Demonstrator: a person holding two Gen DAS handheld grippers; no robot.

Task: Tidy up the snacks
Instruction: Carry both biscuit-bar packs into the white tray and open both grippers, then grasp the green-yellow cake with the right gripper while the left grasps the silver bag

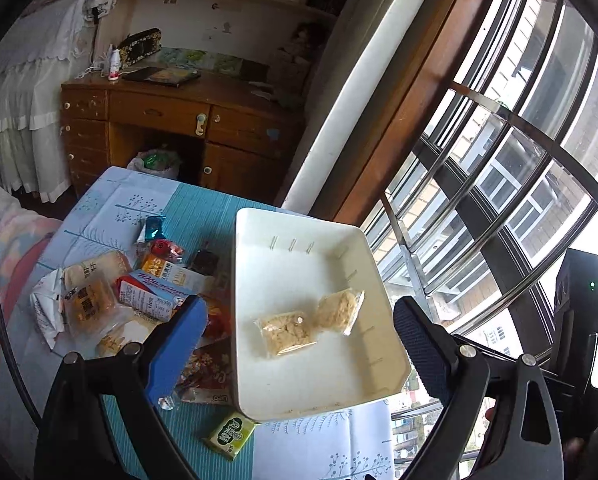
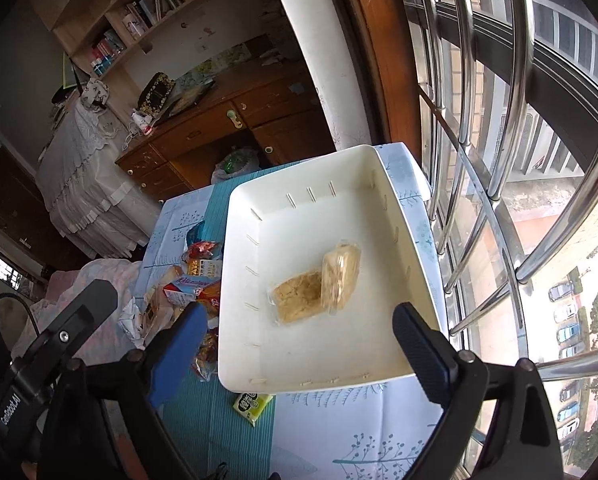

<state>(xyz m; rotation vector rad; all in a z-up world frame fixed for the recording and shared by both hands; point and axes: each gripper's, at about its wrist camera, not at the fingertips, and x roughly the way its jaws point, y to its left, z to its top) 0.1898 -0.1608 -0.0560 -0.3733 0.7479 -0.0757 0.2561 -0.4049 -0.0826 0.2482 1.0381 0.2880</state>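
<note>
A white rectangular bin (image 1: 295, 392) (image 2: 251, 340) stands on the table's right side. Two clear-wrapped tan snack cakes lie in it: one flat (image 1: 287, 333) (image 2: 299, 298), one propped against it (image 1: 339, 309) (image 2: 340, 276). A pile of mixed snack packets (image 1: 139, 292) (image 2: 187, 284) lies left of the bin. A green packet (image 1: 229, 434) (image 2: 253, 402) lies at the bin's near corner. My left gripper (image 1: 299, 344) is open and empty above the bin. My right gripper (image 2: 299, 344) is open and empty above the bin's near edge.
The table has a blue and white cloth (image 1: 111, 208) (image 2: 359, 432). A barred window (image 1: 499, 160) (image 2: 499, 160) runs close along the right. A wooden desk (image 1: 171, 120) (image 2: 219, 128) stands beyond the table. A padded seat (image 1: 7, 240) is at the left.
</note>
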